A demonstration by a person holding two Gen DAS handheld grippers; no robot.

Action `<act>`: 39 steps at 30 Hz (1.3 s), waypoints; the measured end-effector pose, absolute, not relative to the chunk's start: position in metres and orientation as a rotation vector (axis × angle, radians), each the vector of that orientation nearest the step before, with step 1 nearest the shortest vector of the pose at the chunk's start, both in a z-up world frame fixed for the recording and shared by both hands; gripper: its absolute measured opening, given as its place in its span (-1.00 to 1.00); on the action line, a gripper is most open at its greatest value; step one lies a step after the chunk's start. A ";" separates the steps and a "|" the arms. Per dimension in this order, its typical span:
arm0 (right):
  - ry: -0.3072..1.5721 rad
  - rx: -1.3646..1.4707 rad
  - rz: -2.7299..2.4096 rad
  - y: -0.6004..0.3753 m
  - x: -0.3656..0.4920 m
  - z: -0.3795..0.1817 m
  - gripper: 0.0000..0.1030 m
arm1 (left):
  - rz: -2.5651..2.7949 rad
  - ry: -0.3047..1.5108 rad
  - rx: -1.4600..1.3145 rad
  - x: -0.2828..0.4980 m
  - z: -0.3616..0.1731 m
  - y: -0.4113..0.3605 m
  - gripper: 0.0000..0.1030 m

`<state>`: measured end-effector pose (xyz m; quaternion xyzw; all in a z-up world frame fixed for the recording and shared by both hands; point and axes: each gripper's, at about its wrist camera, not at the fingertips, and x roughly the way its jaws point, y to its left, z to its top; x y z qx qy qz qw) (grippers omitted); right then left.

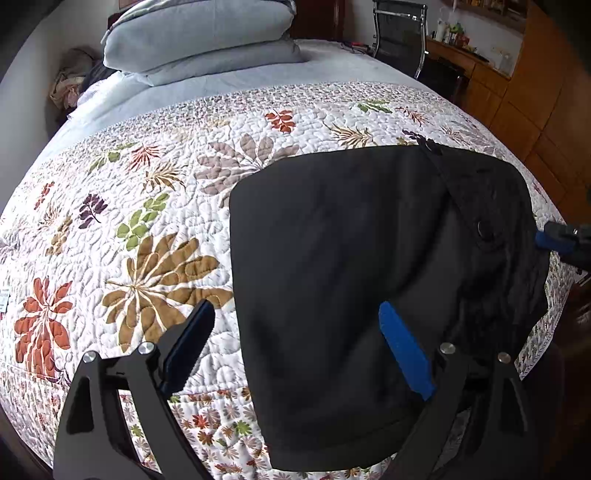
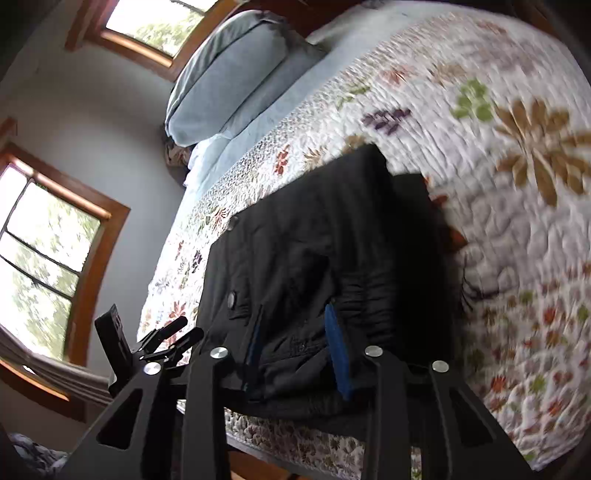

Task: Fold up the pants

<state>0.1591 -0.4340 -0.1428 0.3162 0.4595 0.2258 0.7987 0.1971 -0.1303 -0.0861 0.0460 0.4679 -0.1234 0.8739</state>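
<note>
The black pants (image 1: 351,288) lie folded into a compact block on the floral quilt (image 1: 147,229), near the bed's front right corner. My left gripper (image 1: 295,332) is open above the pants' left edge, one blue-padded finger over the quilt and one over the fabric, holding nothing. The right gripper's blue tip (image 1: 550,240) shows at the pants' right edge in the left wrist view. In the right wrist view the right gripper (image 2: 295,339) has its fingers apart around the gathered waistband of the pants (image 2: 314,258), by a snap button (image 2: 232,297).
Grey-blue pillows (image 1: 199,40) are stacked at the head of the bed. A black chair (image 1: 400,33) and a wooden desk (image 1: 480,70) stand at the right. Windows (image 2: 40,258) are on the wall beyond the bed. The bed's edge (image 2: 295,443) is just below the pants.
</note>
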 end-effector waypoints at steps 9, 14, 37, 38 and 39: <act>1.007 0.591 0.449 -0.426 0.156 -0.158 -0.41 | -0.242 0.949 0.112 0.195 -0.078 -0.127 0.76; 0.957 0.662 0.500 -0.434 0.156 -0.142 0.05 | -0.244 0.929 0.117 0.193 -0.070 -0.127 0.76; 1.008 0.616 0.438 -0.475 0.171 -0.141 0.77 | -0.410 1.199 -0.408 0.217 -0.105 -0.044 0.80; 1.017 0.613 0.439 -0.474 0.172 -0.142 0.77 | -0.444 1.218 -0.465 0.220 -0.110 -0.040 0.80; 1.028 0.605 0.433 -0.473 0.174 -0.145 0.77 | -0.468 1.240 -0.505 0.221 -0.115 -0.038 0.80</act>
